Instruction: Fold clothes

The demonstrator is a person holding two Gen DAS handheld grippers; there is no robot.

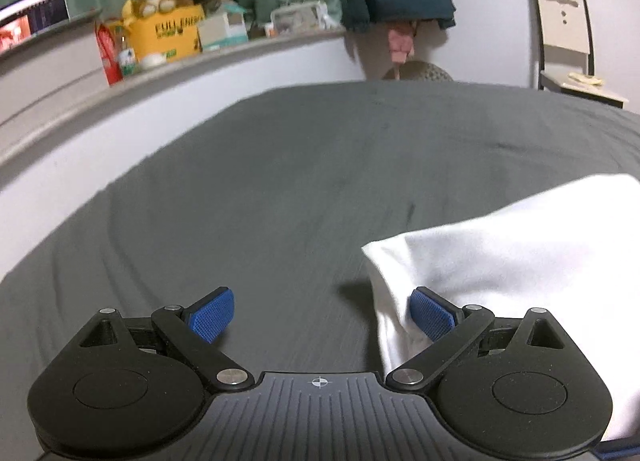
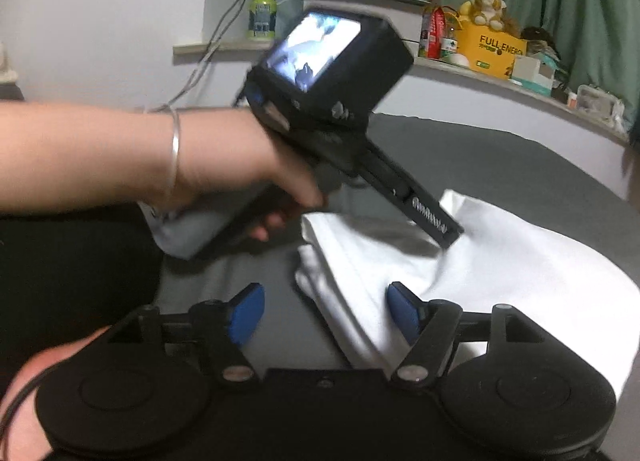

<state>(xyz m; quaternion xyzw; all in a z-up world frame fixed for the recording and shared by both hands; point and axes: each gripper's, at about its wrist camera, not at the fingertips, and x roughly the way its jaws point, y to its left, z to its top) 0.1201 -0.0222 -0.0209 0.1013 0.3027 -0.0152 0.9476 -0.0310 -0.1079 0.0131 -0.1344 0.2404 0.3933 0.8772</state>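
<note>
Both tools, left (image 1: 322,315) and right (image 2: 324,315), gaped empty, the folded white cotton garment (image 2: 460,277) just right of each on the grey bed (image 1: 280,181).

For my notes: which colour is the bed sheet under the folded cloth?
Dark grey sheet; left wrist view.

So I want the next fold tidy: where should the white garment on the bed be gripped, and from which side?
Probably the stacked folded edge of the white garment, approached from the bare grey bed sheet beside it. The layers end there in a raised lip that open jaws can slide around; the rest lies flat.
</note>
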